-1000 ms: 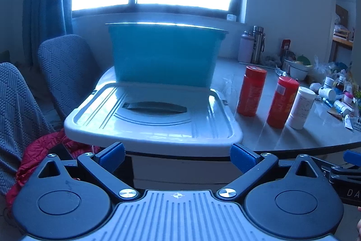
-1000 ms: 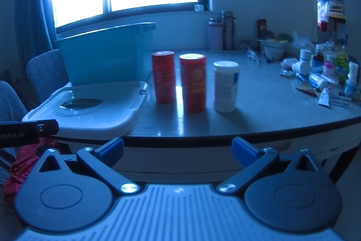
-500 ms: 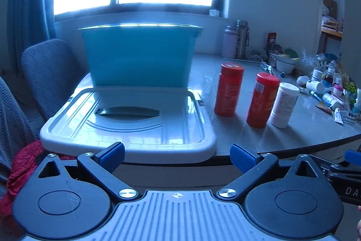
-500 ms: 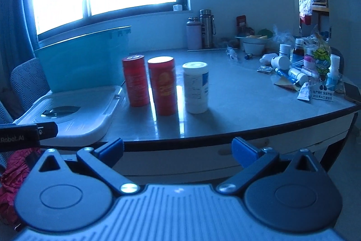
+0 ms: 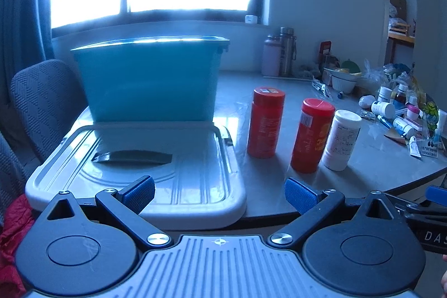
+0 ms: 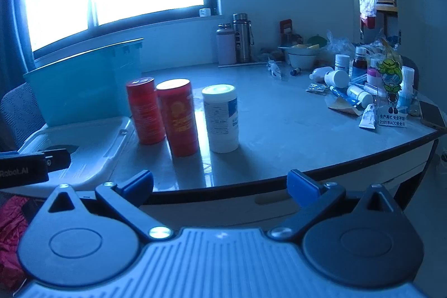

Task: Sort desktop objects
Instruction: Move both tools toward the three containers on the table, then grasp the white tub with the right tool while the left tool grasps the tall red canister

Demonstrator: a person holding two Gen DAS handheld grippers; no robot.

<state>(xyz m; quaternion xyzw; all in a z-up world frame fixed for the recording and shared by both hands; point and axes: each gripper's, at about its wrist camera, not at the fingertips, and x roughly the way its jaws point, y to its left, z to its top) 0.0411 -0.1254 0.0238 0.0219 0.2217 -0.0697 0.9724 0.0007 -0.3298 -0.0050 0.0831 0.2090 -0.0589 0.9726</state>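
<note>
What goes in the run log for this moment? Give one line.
phase: approach | left gripper: open, empty | right gripper: open, empty | three bottles: upright on table | teal bin: open | lid: flat

Open empty left tongs (image 5: pixel 219 193) facing lid (image 5: pixel 178 180), 3 bottles (image 5: pixel 312 136).

The big grey desk (image 6: pixel 279 124) holds a blue bin (image 5: pixel 151 80) at 10 o'clock, with a white lid (image 5: pixel 134 158) flat in front of it. Two red jars (image 5: pixel 265 122) and a white bottle (image 5: pixel 340 140) stand mid-desk. Small bottles (image 6: pixel 360 91) pile at 2 o'clock.
</note>
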